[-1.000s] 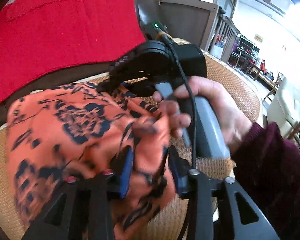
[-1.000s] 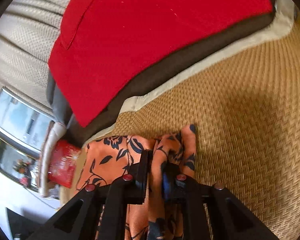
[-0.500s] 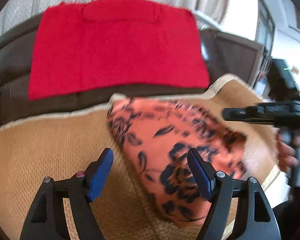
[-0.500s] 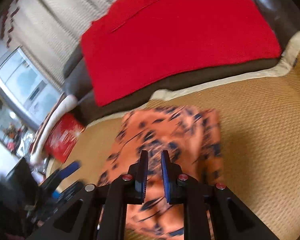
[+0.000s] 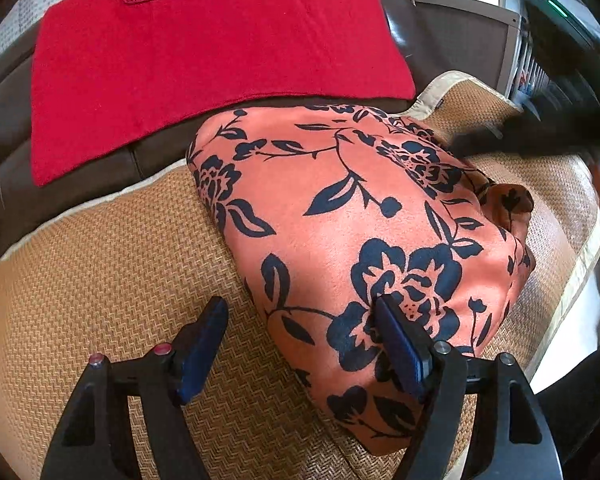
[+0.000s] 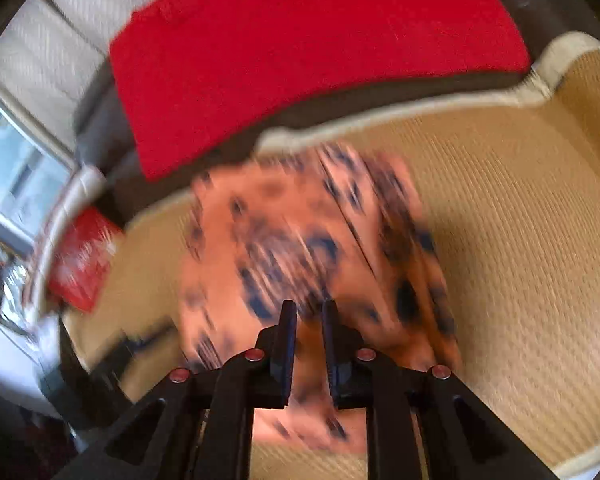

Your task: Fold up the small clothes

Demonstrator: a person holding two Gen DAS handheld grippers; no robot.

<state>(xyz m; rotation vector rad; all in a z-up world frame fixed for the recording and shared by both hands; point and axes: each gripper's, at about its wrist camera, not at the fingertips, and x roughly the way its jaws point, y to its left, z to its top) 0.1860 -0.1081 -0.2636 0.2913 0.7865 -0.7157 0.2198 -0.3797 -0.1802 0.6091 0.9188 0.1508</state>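
On woven mat (image 5: 112, 264): left gripper (image 5: 300, 344) just opened, released floral garment (image 5: 360, 232); right gripper (image 6: 309, 322) clenched, empty; fold laid, next fold pending

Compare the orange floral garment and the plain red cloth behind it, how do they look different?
The orange garment with dark blue flowers is patterned; the plain red cloth is one solid colour. The orange garment lies folded in a puffy bundle on the woven tan mat; the red cloth is spread flat on the dark brown cushion. Neither is gripped.
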